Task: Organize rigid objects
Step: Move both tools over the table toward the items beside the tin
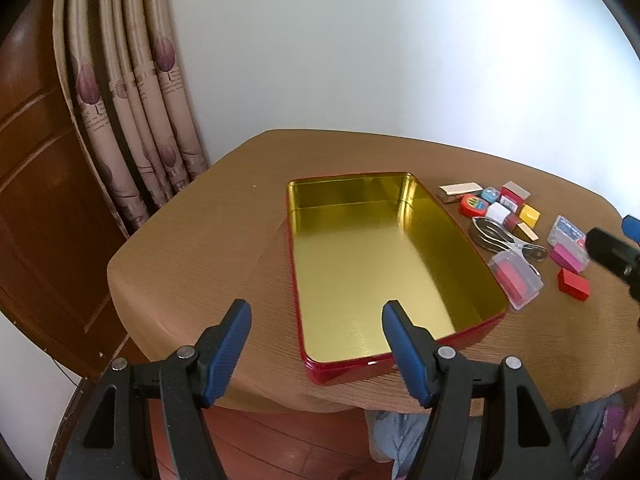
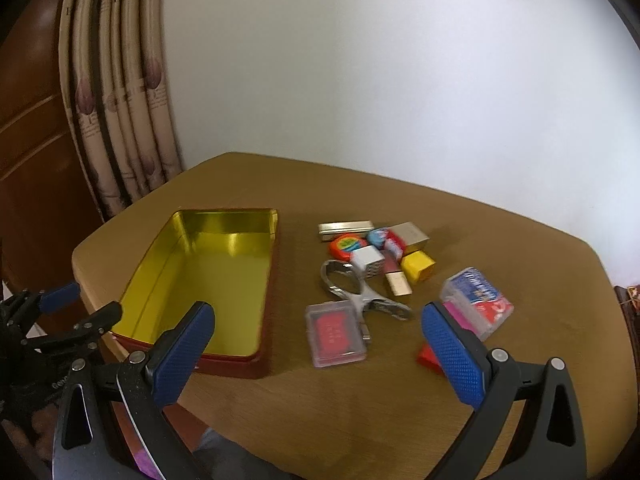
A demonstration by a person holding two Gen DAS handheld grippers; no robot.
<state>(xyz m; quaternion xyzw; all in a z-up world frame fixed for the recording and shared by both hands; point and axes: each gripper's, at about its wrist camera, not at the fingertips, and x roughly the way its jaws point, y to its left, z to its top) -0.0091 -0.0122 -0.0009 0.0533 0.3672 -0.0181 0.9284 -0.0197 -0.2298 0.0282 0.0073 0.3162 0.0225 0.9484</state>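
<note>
No item sits yet in the red rectangular tin with gold interior (image 1: 372, 264); small rigid objects (image 2: 384, 256) lie beside it. Left gripper (image 1: 316, 344) and right gripper (image 2: 316, 356) hover spread, empty. Next: right gripper descends onto the clear plastic case with red insert (image 2: 335, 334).

A brown table (image 2: 400, 400) holds an open red tin (image 2: 240, 366) with a shiny gold inside, and just beside it lie small colored blocks (image 2: 418, 266), a metal clip (image 2: 360, 292) and two little clear boxes (image 2: 335, 334).
</note>
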